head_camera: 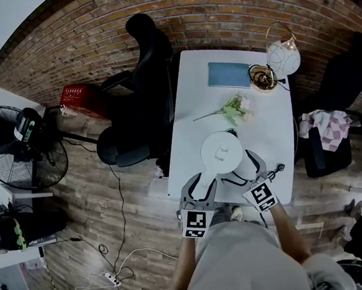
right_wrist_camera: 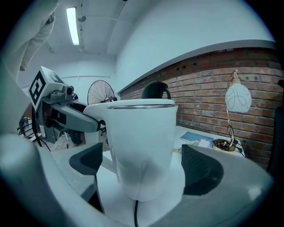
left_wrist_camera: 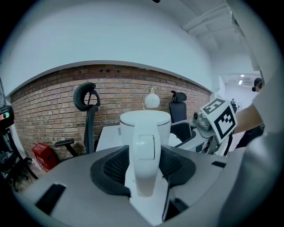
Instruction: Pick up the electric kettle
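Mostly white electric kettle (head_camera: 222, 151), squat cylinder, upright

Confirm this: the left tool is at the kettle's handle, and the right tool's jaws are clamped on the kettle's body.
Not clamped: the right gripper view shows the right tool with jaws wide apart, clear of the kettle on both sides. The left tool is at the handle.

Kettle (head_camera: 222, 151) stands on the table (head_camera: 189, 96) near its front edge, handle between the left gripper (head_camera: 204, 182) jaws, right gripper (head_camera: 250, 166) at its right. Flowers (head_camera: 233, 109) lie behind it, book (head_camera: 228, 75) farther back, lamp (head_camera: 283, 58) at the far right corner, chair (head_camera: 139, 94) left of the table
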Motion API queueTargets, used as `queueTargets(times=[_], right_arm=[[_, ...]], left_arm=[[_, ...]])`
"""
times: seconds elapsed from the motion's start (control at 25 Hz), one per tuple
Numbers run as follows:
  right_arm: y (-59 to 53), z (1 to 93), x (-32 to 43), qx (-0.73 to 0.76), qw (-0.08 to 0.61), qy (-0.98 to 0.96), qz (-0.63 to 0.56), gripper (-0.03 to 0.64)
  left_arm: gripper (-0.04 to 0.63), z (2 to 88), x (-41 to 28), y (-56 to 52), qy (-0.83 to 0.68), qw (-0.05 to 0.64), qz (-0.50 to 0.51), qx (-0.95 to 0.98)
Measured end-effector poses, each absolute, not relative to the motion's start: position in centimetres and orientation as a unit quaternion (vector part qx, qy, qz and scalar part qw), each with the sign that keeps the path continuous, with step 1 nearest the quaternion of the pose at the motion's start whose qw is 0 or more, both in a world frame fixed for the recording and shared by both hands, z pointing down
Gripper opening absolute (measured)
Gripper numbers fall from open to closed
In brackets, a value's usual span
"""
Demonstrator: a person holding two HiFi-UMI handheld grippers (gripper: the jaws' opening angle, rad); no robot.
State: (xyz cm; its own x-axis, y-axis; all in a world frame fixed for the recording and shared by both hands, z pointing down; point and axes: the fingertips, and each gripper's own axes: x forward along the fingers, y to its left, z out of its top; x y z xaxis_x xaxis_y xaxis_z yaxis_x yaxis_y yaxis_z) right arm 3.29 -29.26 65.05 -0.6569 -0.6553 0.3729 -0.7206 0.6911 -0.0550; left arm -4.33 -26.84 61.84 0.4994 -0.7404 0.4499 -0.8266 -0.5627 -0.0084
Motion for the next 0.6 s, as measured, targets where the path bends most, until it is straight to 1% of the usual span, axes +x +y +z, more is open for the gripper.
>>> queueTargets(times=[0.24, 0.36, 0.48, 0.6], right_arm=[[-30.4, 65.5, 2.2, 0.381, 0.158, -0.907, 0.090, 0.555], [-31.1, 65.8, 1.6, 0.376, 0.159, -0.911, 0.064, 0.560], [-31.4, 65.5, 1.3, 0.394, 0.139, -0.904, 0.089, 0.566], [-31.4, 65.5, 1.3, 0.396, 0.140, -0.903, 0.091, 0.566]], left_arm=[[0.186, 61.8, -4.8, -27.2, -0.449, 0.101, 0.204, 0.864], [0.158, 61.8, -4.7, -27.4, -0.441, 0.096, 0.205, 0.868], [0.151, 61.9, -4.7, -27.4, -0.431, 0.088, 0.213, 0.872], [0.147, 61.9, -4.6, -27.3, -0.409, 0.090, 0.212, 0.883]])
